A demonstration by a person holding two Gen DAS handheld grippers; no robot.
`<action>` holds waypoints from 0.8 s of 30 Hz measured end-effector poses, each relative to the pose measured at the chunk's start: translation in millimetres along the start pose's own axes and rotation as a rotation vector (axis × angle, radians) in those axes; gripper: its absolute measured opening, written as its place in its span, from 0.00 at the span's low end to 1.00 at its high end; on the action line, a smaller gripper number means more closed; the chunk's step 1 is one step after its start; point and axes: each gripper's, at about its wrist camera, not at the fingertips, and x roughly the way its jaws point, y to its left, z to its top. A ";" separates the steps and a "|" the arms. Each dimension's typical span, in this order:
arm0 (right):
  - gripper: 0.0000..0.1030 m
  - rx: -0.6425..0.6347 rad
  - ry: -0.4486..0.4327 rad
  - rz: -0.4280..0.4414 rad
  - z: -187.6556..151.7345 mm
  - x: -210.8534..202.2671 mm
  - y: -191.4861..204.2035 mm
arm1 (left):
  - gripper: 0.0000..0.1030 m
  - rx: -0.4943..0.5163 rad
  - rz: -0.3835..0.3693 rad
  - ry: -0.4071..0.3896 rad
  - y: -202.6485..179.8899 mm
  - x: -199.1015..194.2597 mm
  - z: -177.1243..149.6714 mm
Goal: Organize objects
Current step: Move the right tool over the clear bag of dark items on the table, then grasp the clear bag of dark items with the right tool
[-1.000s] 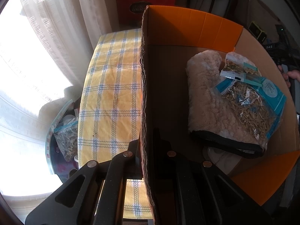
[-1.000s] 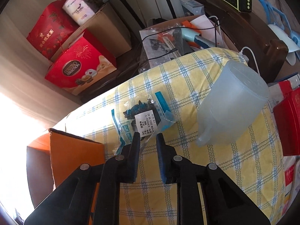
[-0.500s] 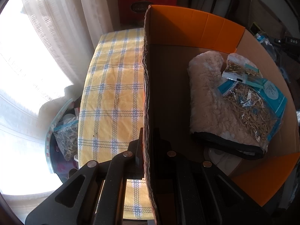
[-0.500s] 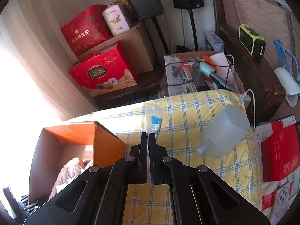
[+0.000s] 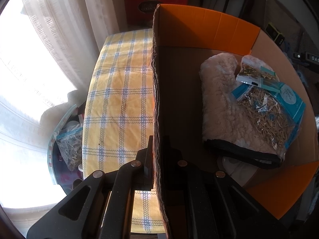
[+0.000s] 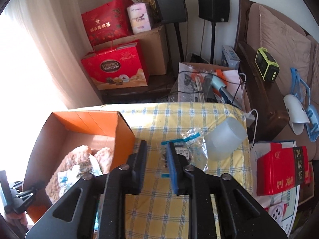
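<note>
Opening over the table (image 6: 179, 119), the right hand-held gripper (image 6: 156, 163) holds nothing while the packet (image 6: 189, 149) lies beside the box (image 6: 123, 135), whose wall the left hand-held gripper (image 5: 157, 159) pinches; snagging could drag it off.
</note>
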 end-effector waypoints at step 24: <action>0.51 -0.019 0.131 -0.096 -25.7 90.0 -12.2 | 0.06 0.004 0.008 0.003 0.2 -0.3 -0.7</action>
